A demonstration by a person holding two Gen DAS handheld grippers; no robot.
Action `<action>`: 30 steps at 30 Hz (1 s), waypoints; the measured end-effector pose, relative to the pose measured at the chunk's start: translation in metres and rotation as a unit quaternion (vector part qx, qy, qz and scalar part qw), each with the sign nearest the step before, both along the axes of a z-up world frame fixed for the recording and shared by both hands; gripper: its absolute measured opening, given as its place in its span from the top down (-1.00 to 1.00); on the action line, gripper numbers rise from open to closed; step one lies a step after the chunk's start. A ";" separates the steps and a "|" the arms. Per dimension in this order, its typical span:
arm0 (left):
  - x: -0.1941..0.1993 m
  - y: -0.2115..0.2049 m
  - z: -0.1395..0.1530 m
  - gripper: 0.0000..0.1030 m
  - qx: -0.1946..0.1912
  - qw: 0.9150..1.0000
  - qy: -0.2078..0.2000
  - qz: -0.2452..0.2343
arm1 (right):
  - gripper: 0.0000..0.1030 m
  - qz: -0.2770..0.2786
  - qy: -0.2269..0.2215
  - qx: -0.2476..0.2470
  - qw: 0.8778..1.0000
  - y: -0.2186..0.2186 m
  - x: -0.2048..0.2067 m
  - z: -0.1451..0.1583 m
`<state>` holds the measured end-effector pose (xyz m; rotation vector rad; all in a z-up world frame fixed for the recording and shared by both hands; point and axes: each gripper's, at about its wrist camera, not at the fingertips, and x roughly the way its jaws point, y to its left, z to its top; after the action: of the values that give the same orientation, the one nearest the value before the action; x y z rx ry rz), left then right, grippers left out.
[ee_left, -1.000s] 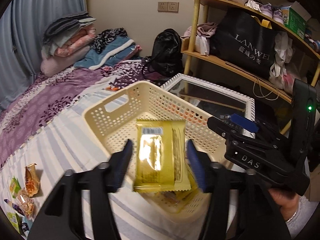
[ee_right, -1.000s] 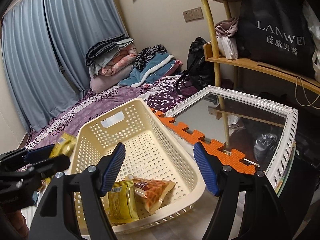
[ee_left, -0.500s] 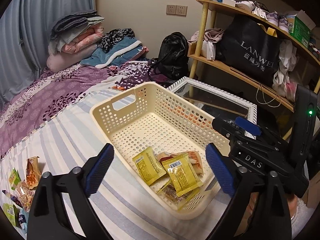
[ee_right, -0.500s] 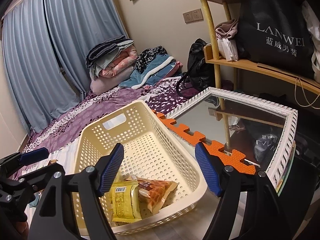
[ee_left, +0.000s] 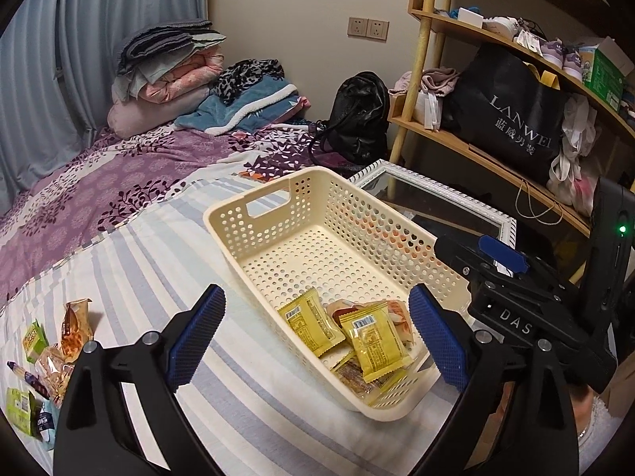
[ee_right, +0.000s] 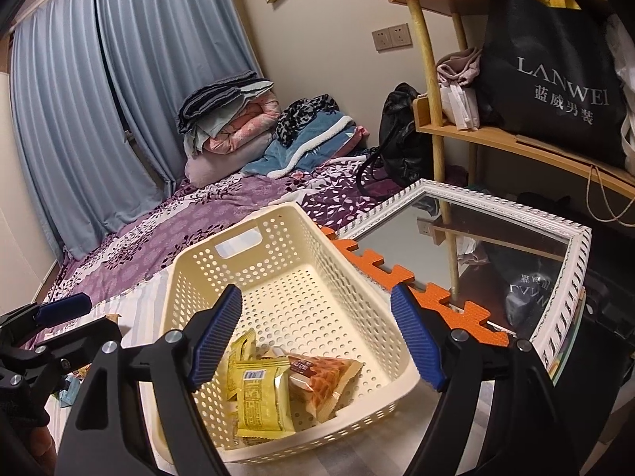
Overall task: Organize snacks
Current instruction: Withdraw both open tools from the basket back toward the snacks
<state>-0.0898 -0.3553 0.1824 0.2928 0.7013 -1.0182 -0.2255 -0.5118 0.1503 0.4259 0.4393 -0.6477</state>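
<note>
A cream perforated basket (ee_left: 278, 214) stands on the striped bedsheet, with several snack packets at its near end. Two yellow packets (ee_left: 373, 341) lie on top, and a brown waffle packet (ee_right: 321, 377) lies beside them. My left gripper (ee_left: 315, 293) hangs just before the basket's near end, open wide, with nothing between its fingers. My right gripper (ee_right: 315, 293) stands open over the same end of the basket (ee_right: 278, 218), also with nothing in it. More loose snacks (ee_left: 71, 329) lie on the sheet at the far left. Each gripper shows at the edge of the other's view.
A white-framed mirror (ee_left: 436, 202) lies flat right of the basket, edged by an orange foam mat (ee_right: 381, 273). Behind it are a wooden shelf with a black bag (ee_left: 516, 119) and a black backpack (ee_left: 361, 115). Folded blankets (ee_left: 170, 67) sit at the bed's far end.
A second ago my left gripper held a yellow packet above the basket. It has opened wide, the packet now lies in the basket, and the gripper has drawn back. The right jaws widened slightly.
</note>
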 end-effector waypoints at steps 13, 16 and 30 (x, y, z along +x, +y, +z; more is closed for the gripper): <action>0.024 0.046 -0.001 -0.84 -0.007 0.998 0.011 0.061 | -0.57 0.036 0.002 -0.004 0.999 0.019 0.022 0.004; 0.028 0.060 -0.002 -0.84 -0.005 0.997 0.007 0.075 | -0.58 0.053 0.004 -0.009 0.999 0.030 0.031 0.004; 0.061 0.145 -0.013 -0.84 -0.018 0.983 0.014 0.180 | -0.58 0.131 0.013 -0.027 0.991 0.083 0.078 0.013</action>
<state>-0.0293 -0.2107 0.1695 0.1139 0.7302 -0.6898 -0.1473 -0.4286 0.1637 0.3012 0.4911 -0.4089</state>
